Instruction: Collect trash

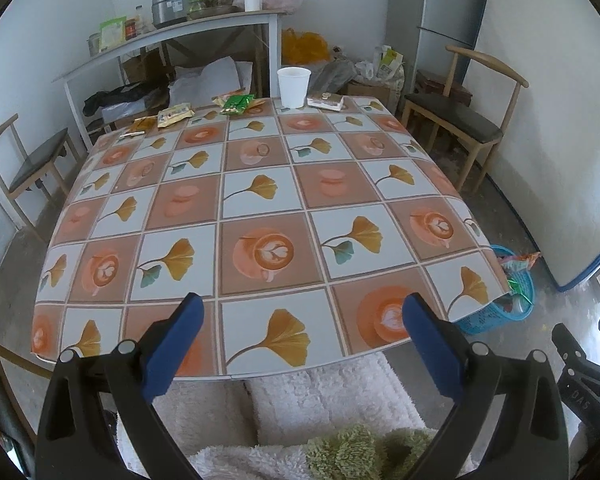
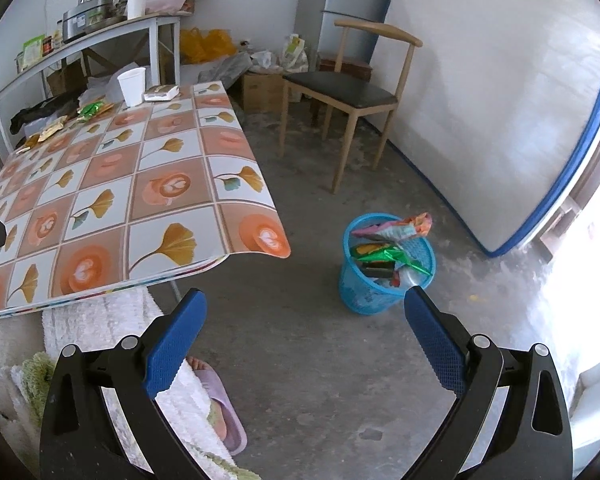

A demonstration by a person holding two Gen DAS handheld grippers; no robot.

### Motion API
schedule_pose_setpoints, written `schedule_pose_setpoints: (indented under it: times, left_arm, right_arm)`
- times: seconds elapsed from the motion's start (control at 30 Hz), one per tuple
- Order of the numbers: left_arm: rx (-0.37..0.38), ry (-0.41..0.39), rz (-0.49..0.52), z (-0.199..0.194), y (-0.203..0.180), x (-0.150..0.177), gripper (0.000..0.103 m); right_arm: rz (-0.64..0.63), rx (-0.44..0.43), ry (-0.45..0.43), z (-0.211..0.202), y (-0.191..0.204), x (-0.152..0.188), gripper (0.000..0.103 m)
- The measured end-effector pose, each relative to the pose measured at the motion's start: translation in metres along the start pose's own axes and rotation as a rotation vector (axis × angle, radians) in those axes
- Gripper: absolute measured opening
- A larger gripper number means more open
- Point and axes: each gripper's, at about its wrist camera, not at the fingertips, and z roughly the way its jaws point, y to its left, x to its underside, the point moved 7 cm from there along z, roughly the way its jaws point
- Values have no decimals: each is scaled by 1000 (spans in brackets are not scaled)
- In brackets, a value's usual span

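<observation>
Trash lies along the far edge of the patterned table: a white paper cup, a green wrapper, a yellowish packet, an orange wrapper and a flat box. My left gripper stands open over the near table edge, holding nothing. My right gripper is open and empty above the floor, right of the table. A blue basket on the floor holds several wrappers. The cup and box show in the right wrist view too.
Wooden chairs stand at the right and left of the table. A cluttered shelf table lines the back wall. A big white panel leans at the right. A person's slippered foot and fluffy clothing are below.
</observation>
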Motion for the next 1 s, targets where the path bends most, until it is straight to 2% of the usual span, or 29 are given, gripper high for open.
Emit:
schedule_pose_setpoints:
  times: [1.0]
  left_arm:
    - [36,13,38,4,-17,0,97]
  right_arm:
    - [6,8,-3,2,-8,0,95]
